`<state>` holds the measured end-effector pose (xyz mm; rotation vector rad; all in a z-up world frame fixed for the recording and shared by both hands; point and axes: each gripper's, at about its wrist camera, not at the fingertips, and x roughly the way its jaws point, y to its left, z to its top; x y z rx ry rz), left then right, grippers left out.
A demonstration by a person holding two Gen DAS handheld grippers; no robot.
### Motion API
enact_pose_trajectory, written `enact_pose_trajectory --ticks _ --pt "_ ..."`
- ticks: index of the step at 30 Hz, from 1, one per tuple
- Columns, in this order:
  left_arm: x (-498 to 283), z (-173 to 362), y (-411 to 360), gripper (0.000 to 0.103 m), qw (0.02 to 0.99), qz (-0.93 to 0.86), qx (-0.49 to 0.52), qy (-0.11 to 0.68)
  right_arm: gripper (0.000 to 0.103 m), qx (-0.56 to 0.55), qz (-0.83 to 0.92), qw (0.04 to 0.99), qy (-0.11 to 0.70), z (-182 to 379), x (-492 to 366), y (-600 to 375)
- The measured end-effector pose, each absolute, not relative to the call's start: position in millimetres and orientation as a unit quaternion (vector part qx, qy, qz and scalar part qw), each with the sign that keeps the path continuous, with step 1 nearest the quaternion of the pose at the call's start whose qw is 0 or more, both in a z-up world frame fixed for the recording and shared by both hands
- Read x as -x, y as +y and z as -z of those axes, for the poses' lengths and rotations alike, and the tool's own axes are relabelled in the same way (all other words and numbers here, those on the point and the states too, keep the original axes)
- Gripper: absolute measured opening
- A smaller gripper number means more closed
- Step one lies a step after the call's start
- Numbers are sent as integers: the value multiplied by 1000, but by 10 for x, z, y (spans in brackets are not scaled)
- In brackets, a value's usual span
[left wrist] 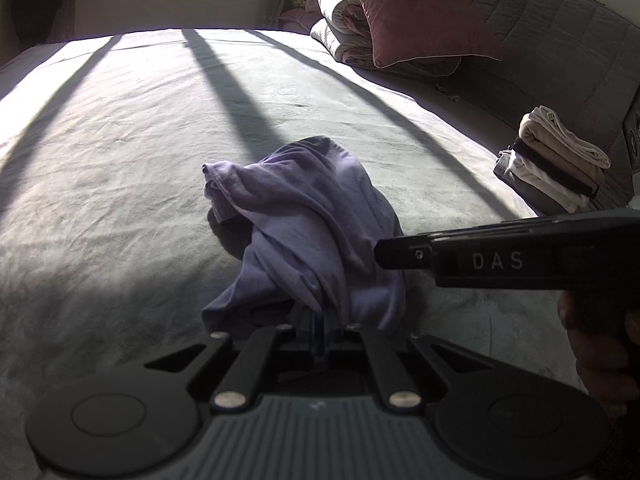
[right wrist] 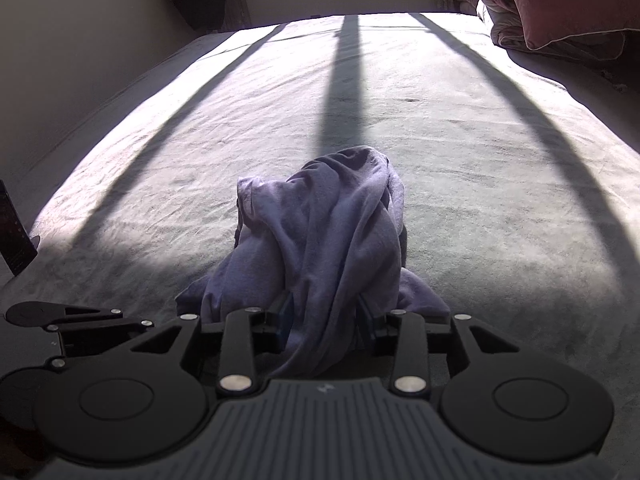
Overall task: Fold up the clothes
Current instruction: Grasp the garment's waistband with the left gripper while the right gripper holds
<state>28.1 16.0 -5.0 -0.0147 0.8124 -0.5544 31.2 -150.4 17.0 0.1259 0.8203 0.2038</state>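
Observation:
A crumpled lavender garment [left wrist: 312,216] sits in a heap on the grey-green bedsheet [left wrist: 120,140]. At the heap's near edge my left gripper [left wrist: 316,320] is shut on a fold of it. My right gripper [left wrist: 380,254] comes in from the right, its tip against the heap's right side. In the right wrist view the garment [right wrist: 328,232] rises straight ahead. A hanging fold of it runs down between the parted fingers of the right gripper [right wrist: 324,320], and the pads do not visibly pinch it. Part of the left gripper's frame [right wrist: 80,320] shows at lower left.
A stack of folded beige, white and dark clothes [left wrist: 560,160] lies at the bed's right side by the grey headboard [left wrist: 560,20]. A maroon pillow [left wrist: 420,12] leans on a rolled duvet [left wrist: 344,20]. A hand [left wrist: 592,340] holds the right gripper. Sunlit sheet stretches beyond the heap.

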Motion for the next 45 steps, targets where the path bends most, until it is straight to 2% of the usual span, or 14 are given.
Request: enact_pose_trajectory --ticks 8,10,12,16,17,20,22,28,31,45 --pt "-173 31 90 3 869 315 2 382 38 -68 -138 902 404 -118 -354 -1395" --pt "-180 38 104 3 870 312 0 382 29 -61 -139 900 408 -79 -369 -1372" --pt "-191 43 125 3 870 310 0 383 12 -60 -145 898 410 -66 -368 -1358" --pt "-244 55 188 4 871 302 6 388 2 -43 -143 904 401 -94 -339 -1320" --pt "-262 59 213 5 871 297 9 391 2 -37 -139 906 398 -106 -330 -1314" --pt "-307 54 296 17 872 285 24 398 2 -30 -130 910 393 -129 -313 -1335" --pt "-335 34 355 29 873 277 37 399 2 -30 -124 911 391 -139 -306 -1366" --pt "-418 -44 441 43 883 254 60 390 2 -38 -108 914 389 -159 -272 -1533" --pt "-504 -42 406 46 886 240 68 391 2 -43 -97 915 389 -156 -254 -1634" --pt "-834 49 215 46 901 182 51 391 1 -50 13 930 365 -181 -303 -2217"
